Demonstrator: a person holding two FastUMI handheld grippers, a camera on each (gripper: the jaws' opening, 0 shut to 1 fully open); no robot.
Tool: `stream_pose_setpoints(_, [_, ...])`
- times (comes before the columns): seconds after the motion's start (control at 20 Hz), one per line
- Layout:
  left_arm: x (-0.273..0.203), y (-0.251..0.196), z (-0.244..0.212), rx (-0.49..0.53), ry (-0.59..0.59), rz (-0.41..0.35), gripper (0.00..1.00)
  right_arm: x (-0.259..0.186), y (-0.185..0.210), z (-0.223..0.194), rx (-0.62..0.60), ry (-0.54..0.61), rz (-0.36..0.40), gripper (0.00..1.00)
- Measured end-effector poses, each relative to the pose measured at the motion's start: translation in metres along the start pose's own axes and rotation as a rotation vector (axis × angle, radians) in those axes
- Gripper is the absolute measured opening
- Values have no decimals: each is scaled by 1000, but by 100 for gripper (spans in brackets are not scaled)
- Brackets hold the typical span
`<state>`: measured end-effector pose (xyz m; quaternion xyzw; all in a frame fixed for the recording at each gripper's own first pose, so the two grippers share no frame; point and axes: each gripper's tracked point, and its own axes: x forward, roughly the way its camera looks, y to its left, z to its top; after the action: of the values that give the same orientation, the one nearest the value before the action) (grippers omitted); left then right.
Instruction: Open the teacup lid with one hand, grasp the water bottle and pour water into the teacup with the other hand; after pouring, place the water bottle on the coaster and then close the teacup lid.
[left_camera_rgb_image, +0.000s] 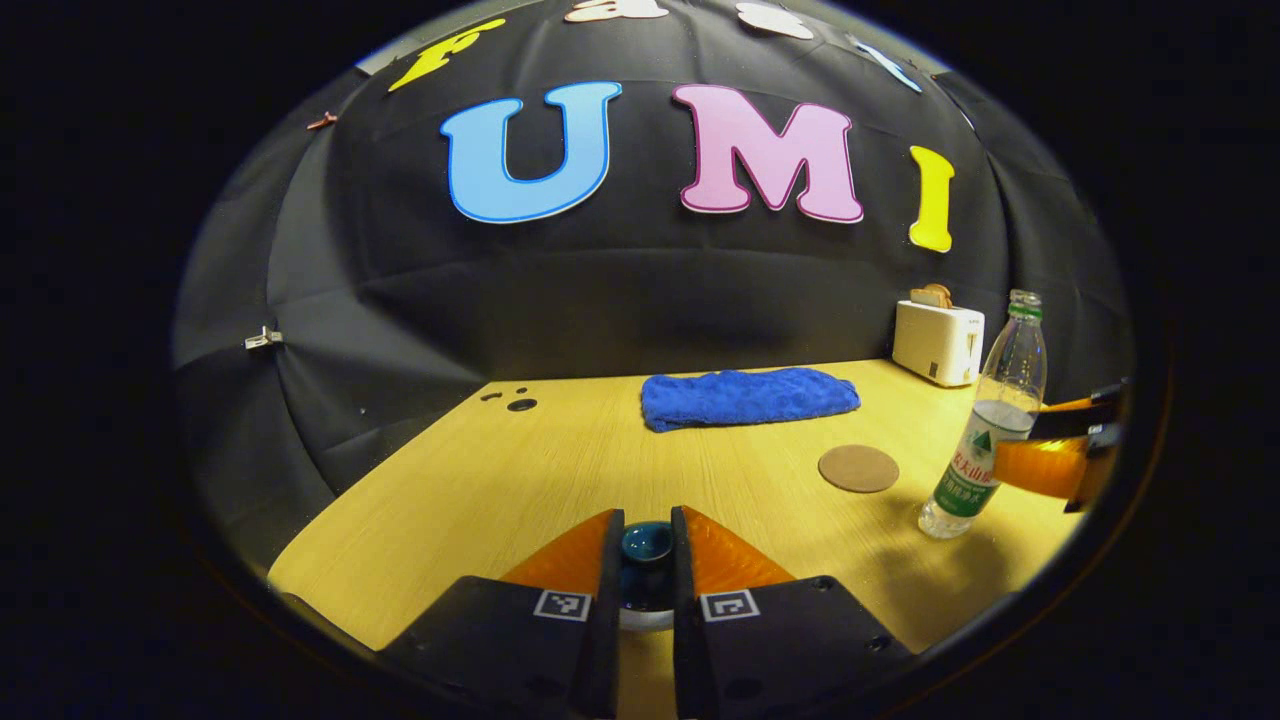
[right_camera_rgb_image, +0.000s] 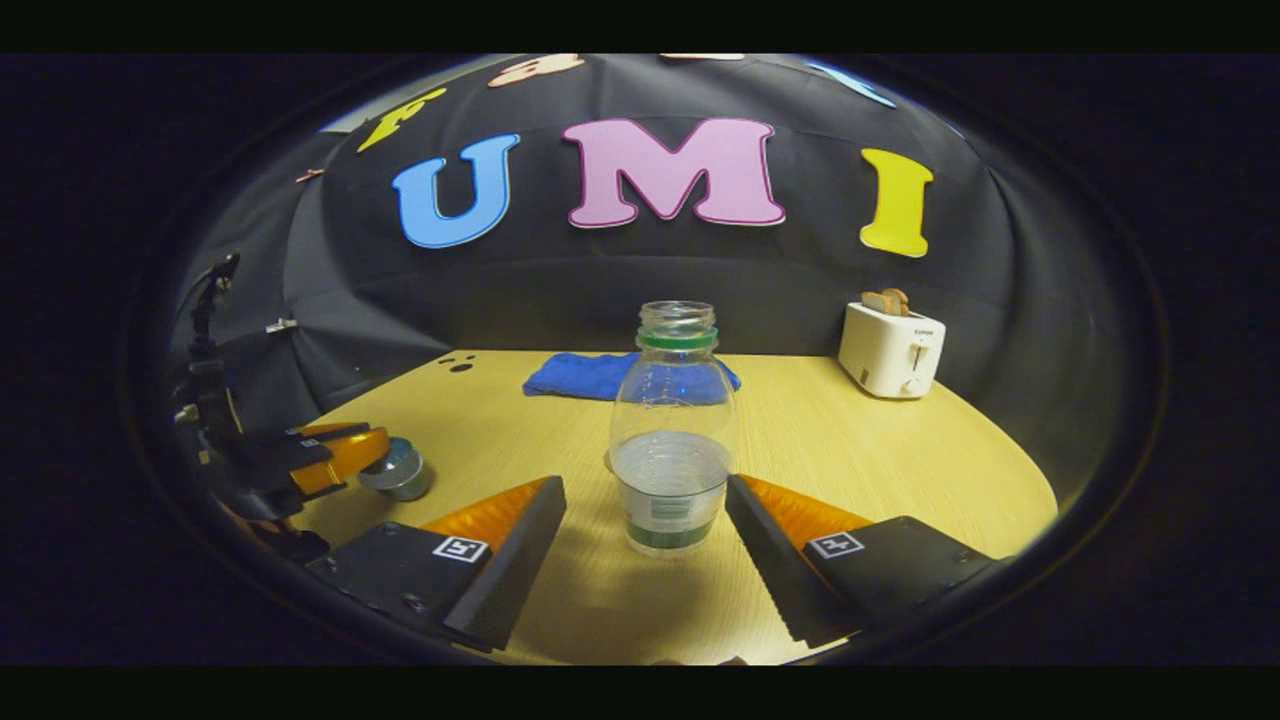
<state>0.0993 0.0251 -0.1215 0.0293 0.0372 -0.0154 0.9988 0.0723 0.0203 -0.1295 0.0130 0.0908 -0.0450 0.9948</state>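
- Gripping the dark teal knob of the teacup lid (left_camera_rgb_image: 647, 545), the left gripper (left_camera_rgb_image: 647, 560) has both fingers drawn close against the knob's two sides; the lid's pale rim peeks out just beneath the fingers.
- In the right gripper view, the left gripper (right_camera_rgb_image: 335, 455) sits at the far left of the table (right_camera_rgb_image: 900, 470), with the teacup (right_camera_rgb_image: 398, 472) showing as a small round greyish vessel just under its tips.
- Whether the lid has lifted off the cup or sits on it, I cannot tell from either view.
- Standing spread wide, the right gripper (right_camera_rgb_image: 645, 545) has the water bottle (right_camera_rgb_image: 672, 430) between its fingers, with clear gaps of table on both sides, so neither finger touches it.
- The bottle stands upright on the wood, cap off, green ring at its neck, water filling roughly its lower part.
- From the left gripper view, the water bottle (left_camera_rgb_image: 985, 420) appears to the right with the right gripper's fingers (left_camera_rgb_image: 1050, 465) at its label height, coming in from the edge of the view.
- A round brown coaster (left_camera_rgb_image: 858, 468) lies flat on the table, just left of the bottle and apart from it.
- A blue cloth (left_camera_rgb_image: 748, 396) lies folded near the back edge, beyond the coaster.
- A white toaster (left_camera_rgb_image: 938, 342) with bread in its slots stands at the back right corner, against the black wall.
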Motion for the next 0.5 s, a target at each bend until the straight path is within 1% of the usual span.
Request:
stream_pose_setpoints(0.05, [-1, 1, 3, 4, -3, 3, 25, 4, -3, -1, -4, 0, -9, 99])
stream_pose_setpoints(0.25, [-5, 0, -3, -6, 16, -1, 25, 20, -9, -5, 18, -11, -36, 100])
stream_pose_setpoints(0.3, [-6, 0, -6, -10, 25, 0, 29, 24, -11, -4, 24, -16, -44, 99])
stream_pose_setpoints(0.35, [-7, 0, -8, -12, 30, 3, 25, 27, -12, -2, 31, -24, -52, 99])
stream_pose_setpoints(0.5, [-7, 1, -12, -17, 37, 10, 25, 33, -11, 10, 49, -73, -54, 100])
